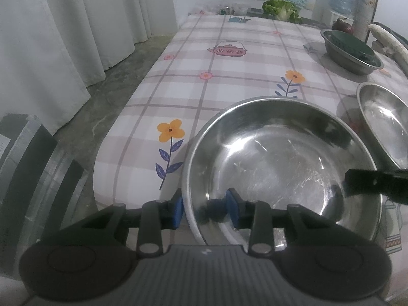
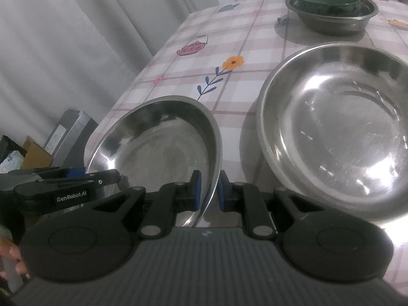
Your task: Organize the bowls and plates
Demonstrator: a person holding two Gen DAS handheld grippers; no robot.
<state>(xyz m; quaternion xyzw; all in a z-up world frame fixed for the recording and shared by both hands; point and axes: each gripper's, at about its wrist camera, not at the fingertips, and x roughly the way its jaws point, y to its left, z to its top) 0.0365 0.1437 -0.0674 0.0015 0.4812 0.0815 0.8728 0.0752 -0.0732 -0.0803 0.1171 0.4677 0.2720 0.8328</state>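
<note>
Two wide, shallow stainless-steel bowls sit side by side near your edge of the checked, flower-printed tablecloth, and a third steel basin with a dark green dish nested in it stands well apart at the far side. You have both tools on the left steel bowl, which seems tilted up off the cloth, though the fisheye makes that hard to judge; the right steel bowl lies flat just beside it.

Your right gripper is narrowed around the bowl's right rim, one blue pad inside and one outside, with a sliver of gap showing, so I cannot tell whether it truly bites. Your left gripper straddles the near-left rim with its pads clearly spread and nothing held.

Nesting this bowl into its neighbour looks like the step. Squeeze the right pads fully before you lift, since polished steel slips. Keep the bowl level, carry it across low, and lower it centred so the rims don't clash.
</note>
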